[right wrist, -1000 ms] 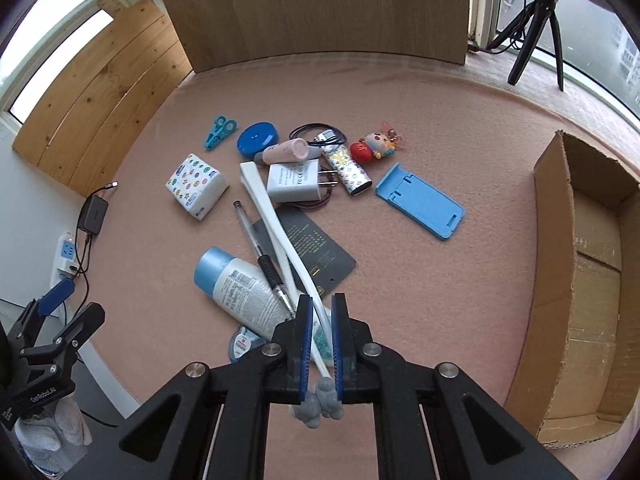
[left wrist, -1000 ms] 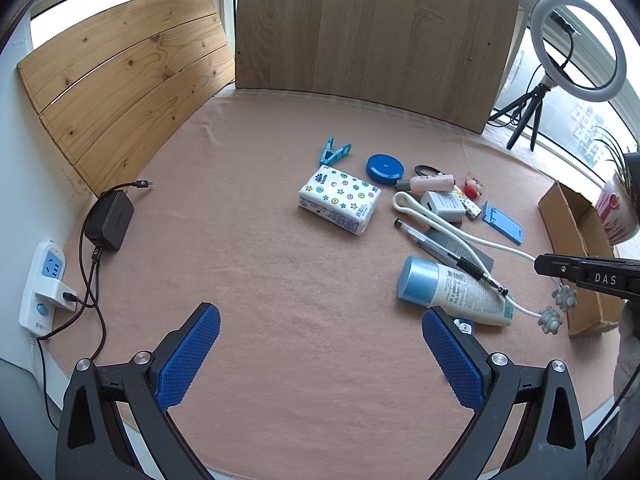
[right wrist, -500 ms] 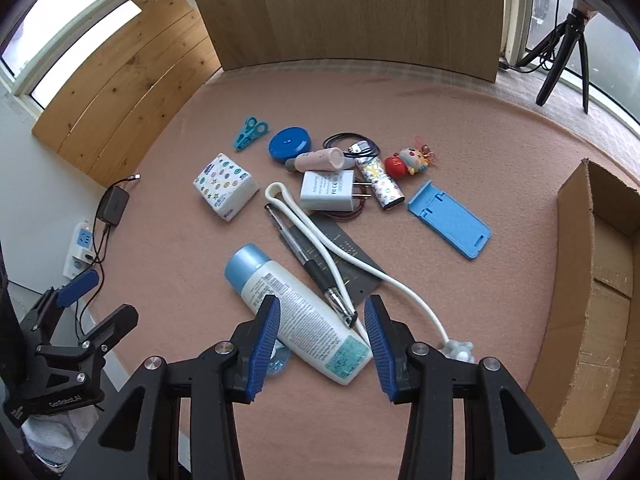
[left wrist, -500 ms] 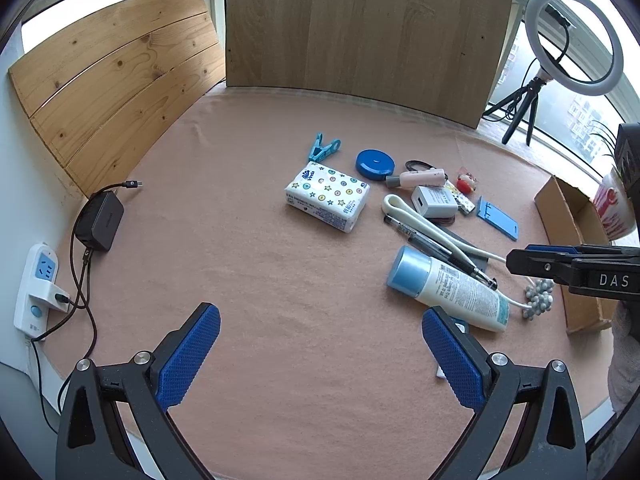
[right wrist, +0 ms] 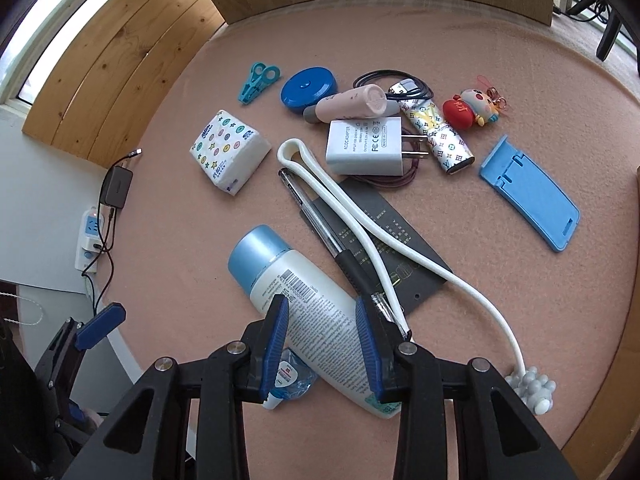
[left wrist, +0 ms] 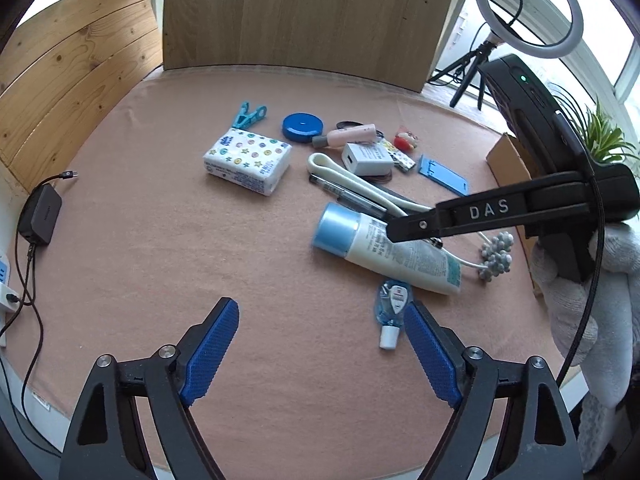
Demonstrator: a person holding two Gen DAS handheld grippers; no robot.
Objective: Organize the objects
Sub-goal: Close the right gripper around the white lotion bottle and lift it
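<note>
A white lotion tube (right wrist: 316, 304) with a pale blue cap lies flat on the pink mat, partly over a small clear sanitizer bottle (right wrist: 292, 380). My right gripper (right wrist: 321, 308) straddles the tube's lower body. Its jaws are closing and the blue pads (right wrist: 276, 332) meet the tube's two sides. In the left wrist view its black finger (left wrist: 440, 222) reaches across the tube (left wrist: 384, 248). My left gripper (left wrist: 320, 308) hovers over bare mat, its jaws closing with nothing between them. The sanitizer bottle (left wrist: 394, 308) lies just beside its right pad.
A pen (right wrist: 316, 220), a white bendy strap (right wrist: 360, 216), a black card (right wrist: 380, 240), a charger (right wrist: 364, 146), a tissue pack (right wrist: 228, 150), a blue phone stand (right wrist: 528, 196) and small items crowd the mat. A cardboard box (left wrist: 508, 164) stands right; a power strip (right wrist: 90, 240) lies left.
My right gripper let go of the strap's paw end, opened, moved left and down, and now closes around the lotion tube. My left gripper came nearer the mat and its jaws narrowed.
</note>
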